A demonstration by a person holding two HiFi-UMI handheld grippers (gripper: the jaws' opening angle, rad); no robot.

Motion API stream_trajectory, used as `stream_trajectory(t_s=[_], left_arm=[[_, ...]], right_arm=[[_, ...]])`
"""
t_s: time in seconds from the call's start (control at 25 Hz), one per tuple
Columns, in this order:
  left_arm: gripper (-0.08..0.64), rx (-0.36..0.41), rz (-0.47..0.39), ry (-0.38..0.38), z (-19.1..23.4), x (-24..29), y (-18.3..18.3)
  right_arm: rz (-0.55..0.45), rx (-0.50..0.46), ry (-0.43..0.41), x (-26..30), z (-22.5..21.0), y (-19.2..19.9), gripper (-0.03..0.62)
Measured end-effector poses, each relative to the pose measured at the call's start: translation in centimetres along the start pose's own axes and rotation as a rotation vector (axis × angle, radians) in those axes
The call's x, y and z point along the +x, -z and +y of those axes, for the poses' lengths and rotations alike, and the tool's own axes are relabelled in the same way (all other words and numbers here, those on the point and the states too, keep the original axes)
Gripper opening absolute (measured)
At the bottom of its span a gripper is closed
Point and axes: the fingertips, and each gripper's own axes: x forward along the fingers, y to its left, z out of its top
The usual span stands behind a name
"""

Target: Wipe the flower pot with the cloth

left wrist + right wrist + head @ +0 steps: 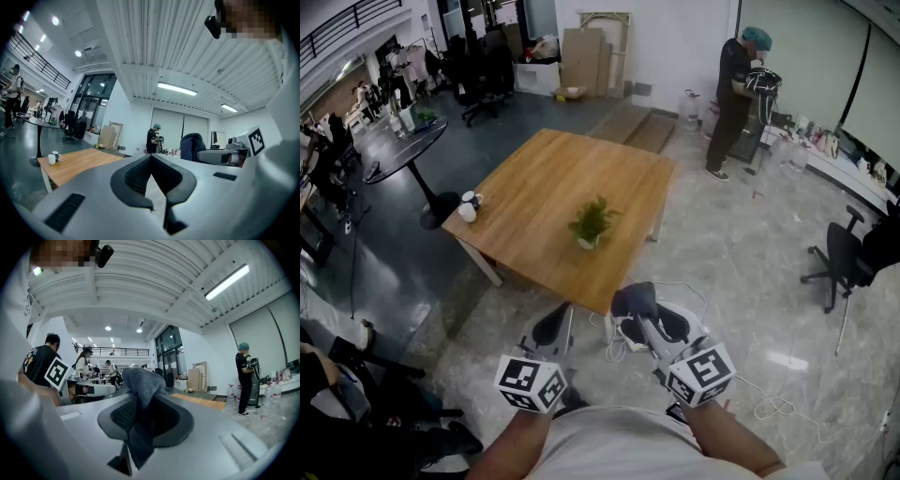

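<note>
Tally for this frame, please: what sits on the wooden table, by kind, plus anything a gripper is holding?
On the table:
flower pot, with a green plant: 1
cups, side by side near the table's left corner: 2
Held:
cloth, dark blue-grey, clamped in the right gripper: 1
Total: 4

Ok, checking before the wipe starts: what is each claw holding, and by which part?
The right claw is shut on the cloth, pinching a bunched part. The left claw is shut and empty.
</note>
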Motion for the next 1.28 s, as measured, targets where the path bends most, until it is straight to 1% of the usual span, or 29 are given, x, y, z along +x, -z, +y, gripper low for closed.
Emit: stream_trajectory(t_s=[0.4, 0.68, 0.84, 1.0, 1.16, 1.28], left_arm=[[0.006, -0.009, 0.009, -0.002, 0.1, 0.4, 0.7], [0.006, -0.025, 0.013, 0.004, 1.7, 1.2, 1.1], [0.006, -0.034, 0.019, 0.009, 4.0, 2.1, 1.4], [0.006, -0.032, 0.023, 0.019, 7.3, 3.6, 1.2], [0.006, -0.035, 0.042, 0.049, 11.3, 5.0, 0.9], [0.007, -0.018, 0.05, 0.08, 14.2, 6.5, 0.0]], right_arm=[[-0.003, 0.004, 0.001, 0.2, -0.7, 0.1, 0.077], [-0.015, 0.006, 0.004, 1.6, -0.9, 0.2, 0.077], [0.001, 0.009, 0.012, 3.7, -1.1, 0.9, 0.077], [0.02, 0.006, 0.026, 7.0, -1.3, 1.5, 0.077], [0.037, 0.008, 0.063, 10.6, -1.5, 2.0, 0.077], [0.046, -0.001, 0.091, 13.7, -1.8, 2.4, 0.077]])
